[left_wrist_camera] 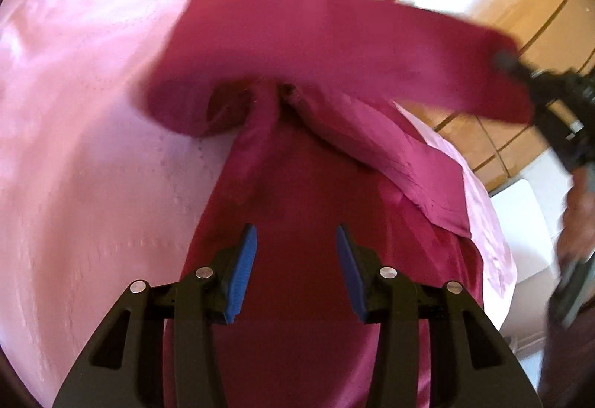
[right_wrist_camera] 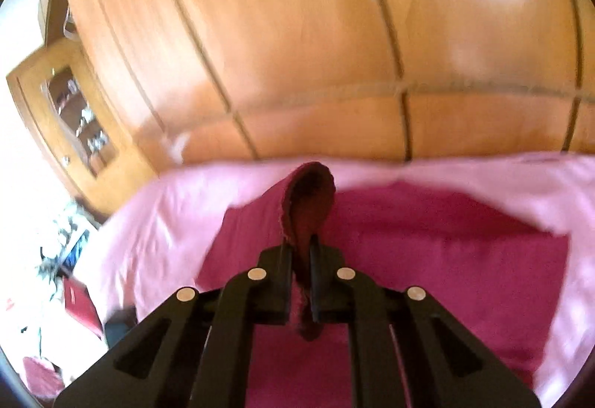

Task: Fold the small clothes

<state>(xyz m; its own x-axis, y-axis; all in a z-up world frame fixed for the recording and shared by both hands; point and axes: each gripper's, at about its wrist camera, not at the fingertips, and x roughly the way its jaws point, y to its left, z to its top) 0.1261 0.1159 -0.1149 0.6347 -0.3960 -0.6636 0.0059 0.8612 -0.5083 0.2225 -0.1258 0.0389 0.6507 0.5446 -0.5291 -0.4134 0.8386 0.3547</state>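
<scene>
A dark magenta garment (left_wrist_camera: 297, 192) lies spread on a pink bedsheet (left_wrist_camera: 93, 110). My left gripper (left_wrist_camera: 295, 259) hovers over its near part, open, blue pads (left_wrist_camera: 243, 274) apart, and nothing is pinched between them. One long flap of the garment (left_wrist_camera: 316, 47) is lifted and stretched to the right, where my right gripper (left_wrist_camera: 500, 58) holds its end. In the right wrist view that gripper (right_wrist_camera: 301, 248) is shut on a folded edge of the cloth (right_wrist_camera: 310, 200), which loops up above the fingers. The remainder of the garment (right_wrist_camera: 427, 259) lies flat below.
A wooden wardrobe (right_wrist_camera: 297, 36) with panelled doors stands just behind the bed (right_wrist_camera: 167, 214). A glass-fronted cabinet (right_wrist_camera: 74, 110) and floor clutter (right_wrist_camera: 67, 252) are at the left. A white piece of furniture (left_wrist_camera: 520, 222) sits beside the bed at the right, near the person's hand (left_wrist_camera: 580, 222).
</scene>
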